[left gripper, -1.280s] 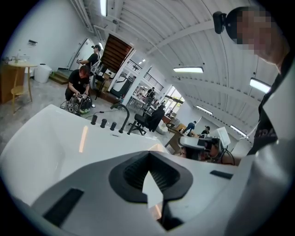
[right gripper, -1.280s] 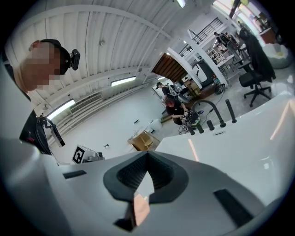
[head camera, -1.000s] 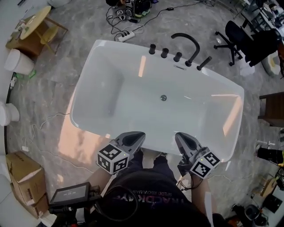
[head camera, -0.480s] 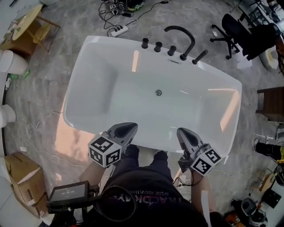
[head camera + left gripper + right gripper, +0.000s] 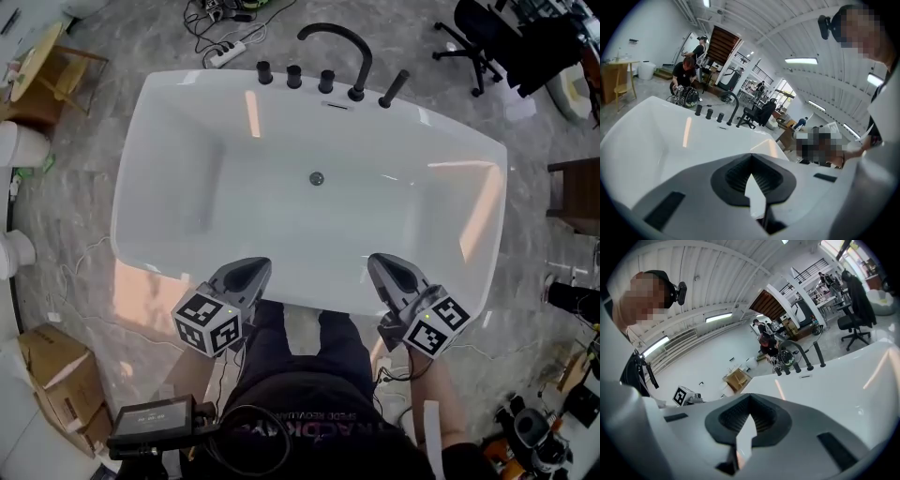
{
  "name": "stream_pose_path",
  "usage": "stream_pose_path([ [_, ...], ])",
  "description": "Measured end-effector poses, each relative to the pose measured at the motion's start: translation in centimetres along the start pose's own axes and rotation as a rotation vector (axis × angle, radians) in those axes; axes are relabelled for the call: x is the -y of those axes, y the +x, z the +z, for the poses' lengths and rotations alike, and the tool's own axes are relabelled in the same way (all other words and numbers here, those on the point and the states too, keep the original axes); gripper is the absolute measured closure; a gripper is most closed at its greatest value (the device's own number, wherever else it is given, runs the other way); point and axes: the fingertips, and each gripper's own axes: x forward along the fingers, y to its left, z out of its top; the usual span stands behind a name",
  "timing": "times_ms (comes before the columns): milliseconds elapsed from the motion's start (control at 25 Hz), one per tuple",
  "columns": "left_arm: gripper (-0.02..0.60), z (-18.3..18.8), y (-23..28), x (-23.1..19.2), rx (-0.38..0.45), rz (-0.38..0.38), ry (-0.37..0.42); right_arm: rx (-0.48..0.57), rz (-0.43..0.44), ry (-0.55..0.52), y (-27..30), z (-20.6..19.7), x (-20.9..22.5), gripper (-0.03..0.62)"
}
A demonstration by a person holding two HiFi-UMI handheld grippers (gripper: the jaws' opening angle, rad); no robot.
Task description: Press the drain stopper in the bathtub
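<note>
Head view: we see the drain stopper (image 5: 317,178) on the floor of the white bathtub (image 5: 169,216), in front of the black faucet (image 5: 357,92) and well apart from both tools. The left gripper (image 5: 251,274) and right gripper (image 5: 386,272) hover at the near rim, each with its jaws pressed together on nothing.

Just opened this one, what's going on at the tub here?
A person stands at the near side of a white bathtub, holding a gripper in each hand. The left gripper and right gripper both hover over the near rim, jaws together and holding nothing. The drain stopper sits in the middle of the tub floor, well ahead of both grippers, with nothing touching it. The press is not yet done.
</note>
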Motion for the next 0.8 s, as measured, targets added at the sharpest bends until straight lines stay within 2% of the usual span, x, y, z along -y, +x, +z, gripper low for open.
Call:
stream_pose_path([
  [120,0.571,-0.4,1.5,0.5,-0.005,0.009,0.020,-0.004,-0.001,0.005,-0.4,-0.3,1.8,0.579],
  [480,0.571,-1.6,6.0,0.6,-0.068,-0.003,0.200,-0.017,-0.013,-0.040,1.2,-0.5,6.3,0.579],
  [680,0.571,-1.8,8.2,-0.7,-0.066,-0.018,0.230,-0.056,-0.024,-0.066,4.1,-1.0,8.7,0.579],
  [800,0.571,-2.6,9.1,-2.1,-0.061,-0.020,0.216,-0.102,-0.042,-0.082,6.5,-2.2,10.4,0.579],
])
